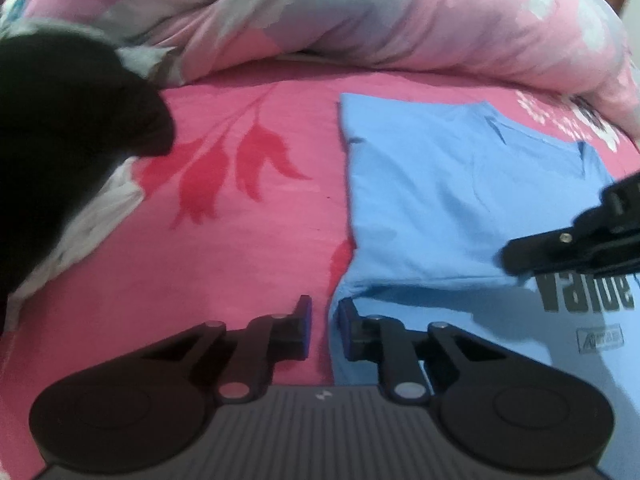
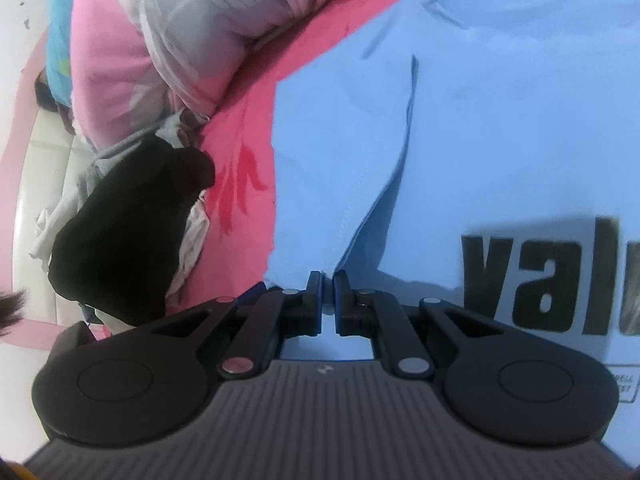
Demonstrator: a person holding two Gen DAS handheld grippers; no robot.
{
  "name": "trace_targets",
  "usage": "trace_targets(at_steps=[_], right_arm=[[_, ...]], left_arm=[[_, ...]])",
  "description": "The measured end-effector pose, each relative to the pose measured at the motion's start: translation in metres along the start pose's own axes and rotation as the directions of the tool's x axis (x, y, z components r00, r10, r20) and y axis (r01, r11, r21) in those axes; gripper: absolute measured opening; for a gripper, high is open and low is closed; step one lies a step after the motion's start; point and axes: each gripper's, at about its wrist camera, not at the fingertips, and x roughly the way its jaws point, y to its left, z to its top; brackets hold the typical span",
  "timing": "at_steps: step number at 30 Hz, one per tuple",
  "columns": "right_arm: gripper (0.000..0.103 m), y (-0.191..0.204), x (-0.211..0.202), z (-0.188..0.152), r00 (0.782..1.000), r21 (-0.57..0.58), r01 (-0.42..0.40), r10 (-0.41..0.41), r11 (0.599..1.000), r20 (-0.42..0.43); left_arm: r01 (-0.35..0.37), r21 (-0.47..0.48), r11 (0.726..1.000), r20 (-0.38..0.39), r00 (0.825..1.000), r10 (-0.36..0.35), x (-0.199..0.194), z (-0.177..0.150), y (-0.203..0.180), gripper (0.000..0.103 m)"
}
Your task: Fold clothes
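A light blue T-shirt (image 1: 440, 200) is spread on the pink bed sheet (image 1: 248, 240), partly folded, with its printed side showing near the tools. The flat sheet serves as the folding surface, which is probably why the shirt is laid out clear of the bunched quilt (image 1: 400, 20) beyond it.

The right tool (image 2: 328, 300) is clenched on a pinch of the shirt's fabric; a ridge of cloth is drawn up from the jaws and runs away ahead of them, so a layer seems to be lifted there for turning over. The large dark lettering (image 2: 540, 280) is seen just to the right of this tool.

The left tool (image 1: 325, 328) is held at the shirt's near side edge, one finger over the sheet and the other over the blue cloth. Its jaws are nearly closed with a narrow gap between them, and no fabric is seen clamped; a second corner grip is judged to be in preparation. A dark garment (image 1: 60, 128) is heaped to its left, well apart from the shirt, presumably awaiting its turn.
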Motion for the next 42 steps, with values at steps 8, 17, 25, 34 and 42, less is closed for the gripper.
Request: trace_targets(at_steps=[8,17,25,34,42], right_arm=[[0.004,-0.017,0.008,-0.008,0.999,-0.001,0.045,-0.045,0.999,-0.030],[0.006,-0.016,0.015,-0.012,0.987,-0.135,0.136,-0.146,0.981,-0.063],[0.009,0.002,-0.027,0.008,0.963,-0.306,0.268,-0.257,0.913,0.076],[0.030,0.074,0.015,0.083,0.983,-0.616,0.181,-0.132,0.766,0.125],[0.044,0.104,0.083,0.130,0.982,-0.652,0.172,-0.182,0.739,0.053]], left_arm=[[-0.067,-0.028,0.997,0.010,0.998,0.068,-0.003,-0.004,-0.009,0.014],[-0.058,-0.044,0.997,0.003,0.998,0.058,-0.013,-0.008,-0.003,0.024],[-0.034,-0.138,0.990,0.065,0.997,0.043,-0.038,-0.004,0.027,0.023],[0.207,-0.164,0.964,0.025,0.978,-0.206,-0.001,0.008,0.014,0.030],[0.261,-0.228,0.938,0.026,0.965,-0.263,0.007,0.000,0.022,0.023]])
